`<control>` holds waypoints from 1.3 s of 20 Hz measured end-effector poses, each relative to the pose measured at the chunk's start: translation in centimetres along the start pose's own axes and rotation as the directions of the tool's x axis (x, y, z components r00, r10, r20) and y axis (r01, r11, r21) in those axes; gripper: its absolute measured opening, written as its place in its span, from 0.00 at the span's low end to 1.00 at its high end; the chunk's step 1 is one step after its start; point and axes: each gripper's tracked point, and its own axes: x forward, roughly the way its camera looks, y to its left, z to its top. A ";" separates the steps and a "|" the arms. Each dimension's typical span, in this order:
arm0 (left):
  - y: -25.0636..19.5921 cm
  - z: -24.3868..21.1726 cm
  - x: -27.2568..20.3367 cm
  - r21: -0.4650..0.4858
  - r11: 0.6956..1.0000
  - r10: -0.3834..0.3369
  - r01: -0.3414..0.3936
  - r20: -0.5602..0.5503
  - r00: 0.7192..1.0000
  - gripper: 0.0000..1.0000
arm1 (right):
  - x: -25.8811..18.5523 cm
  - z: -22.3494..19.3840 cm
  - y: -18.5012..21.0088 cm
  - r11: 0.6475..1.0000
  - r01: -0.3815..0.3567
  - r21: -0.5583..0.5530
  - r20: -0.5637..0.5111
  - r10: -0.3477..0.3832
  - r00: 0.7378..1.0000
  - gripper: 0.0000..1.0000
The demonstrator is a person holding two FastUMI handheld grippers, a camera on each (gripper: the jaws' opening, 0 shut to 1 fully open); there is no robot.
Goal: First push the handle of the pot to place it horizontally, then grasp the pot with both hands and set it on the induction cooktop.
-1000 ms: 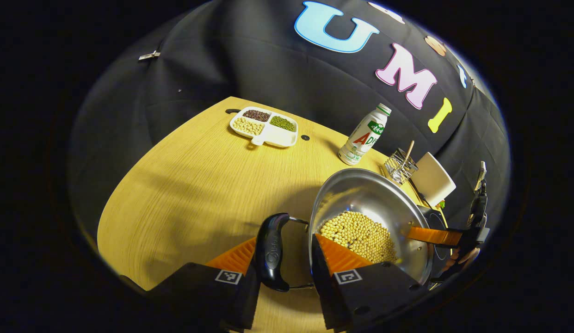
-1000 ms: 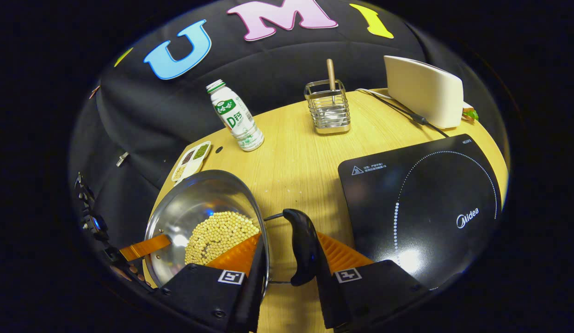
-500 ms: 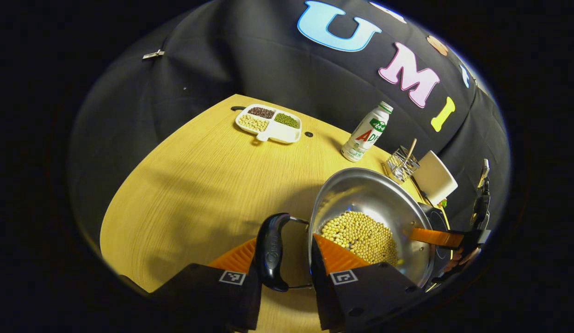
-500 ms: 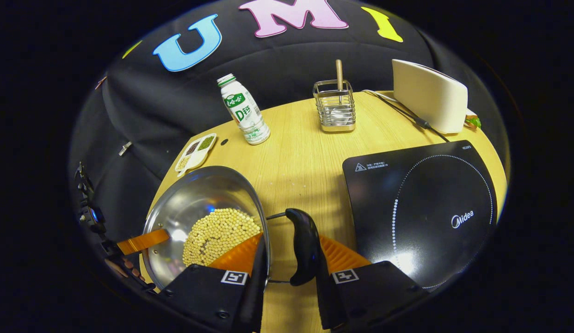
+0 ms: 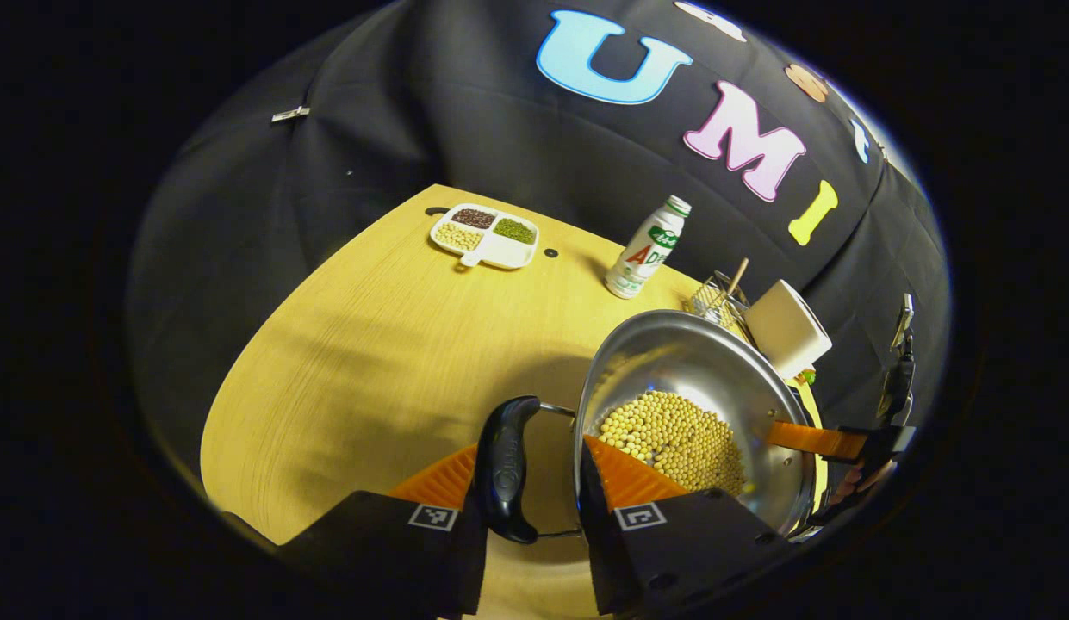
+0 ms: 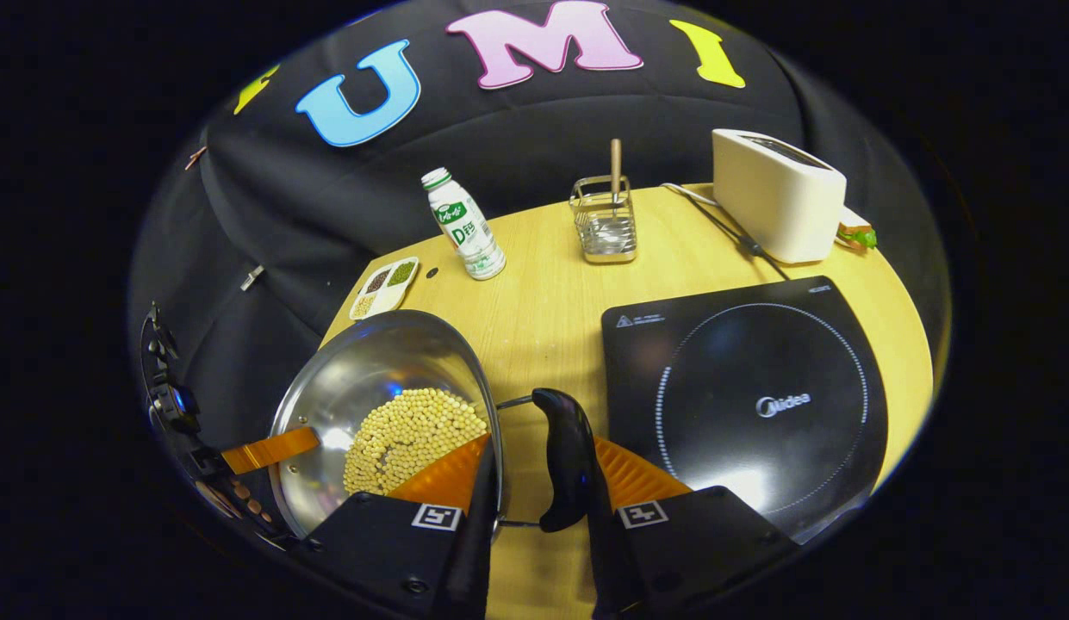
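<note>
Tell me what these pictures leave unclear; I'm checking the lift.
- Pot underside: hidden by its own body in both views, so its height off the table is unclear.
- Cooktop near corner: right gripper view, behind the right tool.
- Tray contents: too small.

1. The left gripper view rides close over the pot's (image 5: 689, 405) left handle (image 5: 506, 469), looking across the bench (image 5: 370, 344) toward the tray (image 5: 485, 235).
2. The right gripper view sits close at the opposite handle (image 6: 564, 461), facing the cooktop (image 6: 741, 396) and toaster (image 6: 775, 194).
3. Both share the pot, bottle (image 5: 646, 248), tray and rack (image 6: 605, 220).
</note>
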 end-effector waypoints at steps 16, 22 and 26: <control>-20.0 -1.8 0.6 0.109 0.992 -0.072 0.071 0.007 0.997 0.51 | -10.4 5.9 -16.6 0.998 0.044 0.041 0.069 -0.047 0.996 0.51; -25.1 -3.0 3.3 0.126 0.988 -0.091 0.092 -0.012 0.996 0.51 | -10.6 7.0 -22.2 0.995 0.070 0.068 0.061 -0.074 0.995 0.51; -27.0 -3.3 5.3 0.113 0.990 -0.087 0.087 -0.008 0.996 0.51 | -9.5 8.1 -24.5 0.996 0.062 0.060 0.059 -0.065 0.996 0.51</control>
